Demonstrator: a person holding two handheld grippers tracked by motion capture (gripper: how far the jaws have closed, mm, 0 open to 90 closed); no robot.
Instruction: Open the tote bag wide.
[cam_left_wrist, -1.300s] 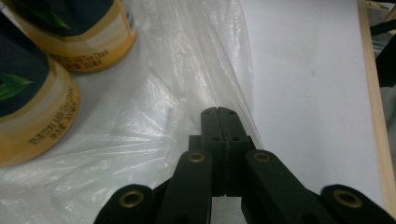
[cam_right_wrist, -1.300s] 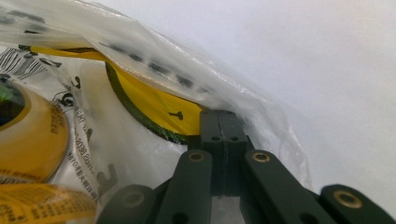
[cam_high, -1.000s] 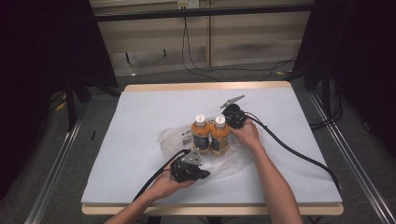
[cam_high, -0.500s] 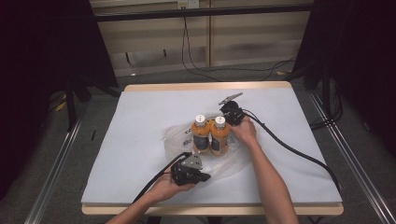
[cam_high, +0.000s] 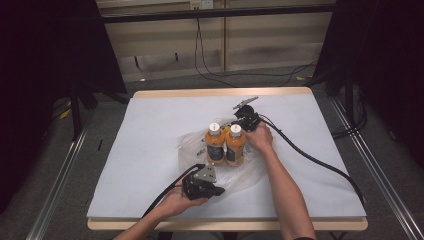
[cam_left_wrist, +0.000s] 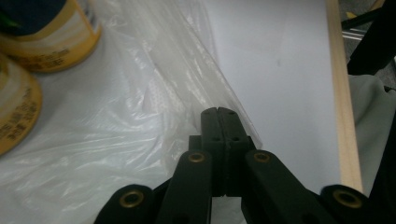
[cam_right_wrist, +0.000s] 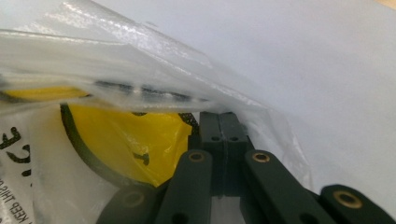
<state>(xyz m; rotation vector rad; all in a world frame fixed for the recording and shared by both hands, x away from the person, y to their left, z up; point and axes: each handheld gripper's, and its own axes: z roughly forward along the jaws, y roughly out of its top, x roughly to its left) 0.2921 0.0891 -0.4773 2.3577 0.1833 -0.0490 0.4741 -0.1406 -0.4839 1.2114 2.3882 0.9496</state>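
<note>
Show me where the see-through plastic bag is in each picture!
High view: the plastic bag lies crumpled mid-table, around the two orange bottles.
Left gripper view: it spreads across the left and middle, its edge pinched in the left claw.
Right gripper view: it drapes across the top and left, pinched in the right claw.
Shared landmark: the white table cover, bare in all three views.

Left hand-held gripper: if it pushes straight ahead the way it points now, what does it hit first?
Probably just more of the clear plastic bag its shut jaws pinch, then bare white table cover. The two orange bottles sit off to the side of that line; depth is unclear.
</note>
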